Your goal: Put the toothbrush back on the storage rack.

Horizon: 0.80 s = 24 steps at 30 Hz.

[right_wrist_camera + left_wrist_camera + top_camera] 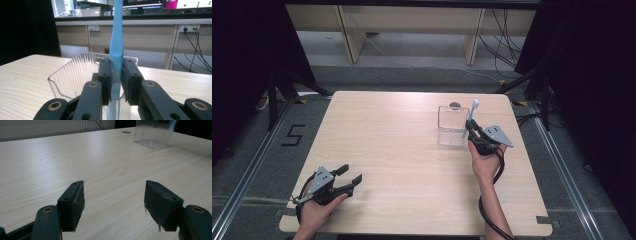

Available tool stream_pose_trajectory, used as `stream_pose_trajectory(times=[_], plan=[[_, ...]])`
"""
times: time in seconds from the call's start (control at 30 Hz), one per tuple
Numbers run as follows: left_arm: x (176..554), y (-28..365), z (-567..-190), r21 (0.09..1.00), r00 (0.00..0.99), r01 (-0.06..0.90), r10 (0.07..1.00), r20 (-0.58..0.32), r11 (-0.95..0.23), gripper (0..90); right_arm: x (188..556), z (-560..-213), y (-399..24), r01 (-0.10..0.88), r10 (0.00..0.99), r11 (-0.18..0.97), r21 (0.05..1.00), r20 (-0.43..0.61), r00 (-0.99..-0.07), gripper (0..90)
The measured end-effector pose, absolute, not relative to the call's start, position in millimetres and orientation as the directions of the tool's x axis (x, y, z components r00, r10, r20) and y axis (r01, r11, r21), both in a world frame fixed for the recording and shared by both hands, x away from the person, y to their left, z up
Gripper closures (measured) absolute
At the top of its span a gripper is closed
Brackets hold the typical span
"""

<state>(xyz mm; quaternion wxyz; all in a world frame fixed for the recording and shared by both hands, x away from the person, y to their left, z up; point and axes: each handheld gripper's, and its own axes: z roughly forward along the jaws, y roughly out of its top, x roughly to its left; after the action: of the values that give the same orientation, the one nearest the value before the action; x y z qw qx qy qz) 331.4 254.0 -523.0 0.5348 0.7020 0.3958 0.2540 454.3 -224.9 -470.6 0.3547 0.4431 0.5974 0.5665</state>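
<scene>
The right gripper (472, 131) has its jaws pressed onto the handle of a light-blue toothbrush (116, 37), holding it nearly upright with the head end up, directly over the near edge of a clear ribbed plastic holder (75, 75). That upright pose suits a vertical lowering into the open-topped container — my reading is that the brush is either about to be dropped in or is just being lifted out; the pictures alone don't settle which. In the right gripper view the lower handle shows blurred through the ribbed wall, so its tip seems to sit at or just inside the rim.

The left gripper (344, 180) lies well apart at the near-left corner of the wooden table (387, 150), jaws spread with nothing between them, low over the bare wood — apparently idle, since one hand is enough for this.

Count: one toothbrush, one holder, two grippers. One small dark round spot (454, 105) sits just behind the holder; I cannot tell what it is.
</scene>
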Motion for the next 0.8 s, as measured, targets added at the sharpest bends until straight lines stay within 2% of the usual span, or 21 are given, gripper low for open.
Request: stream_pose_trajectory(times=[0.13, 0.43, 0.8], plan=[[331.5, 254.2, -522.8, 0.95, 0.557, 0.288, 0.828, -0.067, -0.117, 32.3, 455.3, -470.4, -226.6, 0.119, 0.931, -0.008, 0.993, 0.051, -0.36, 78.6], [331.4, 254.0, -523.0, 0.952, 0.558, 0.284, 0.827, -0.067, -0.114, 32.3, 454.1, -473.8, -224.7, 0.143, 0.931, -0.031, 0.989, 0.081, -0.356, 78.6], [331.4, 254.2, -522.8, 0.951, 0.558, 0.286, 0.827, -0.067, -0.117, 32.3, 456.3, -474.3, -227.1, 0.139, 0.93, -0.012, 0.99, 0.062, -0.362, 78.4]])
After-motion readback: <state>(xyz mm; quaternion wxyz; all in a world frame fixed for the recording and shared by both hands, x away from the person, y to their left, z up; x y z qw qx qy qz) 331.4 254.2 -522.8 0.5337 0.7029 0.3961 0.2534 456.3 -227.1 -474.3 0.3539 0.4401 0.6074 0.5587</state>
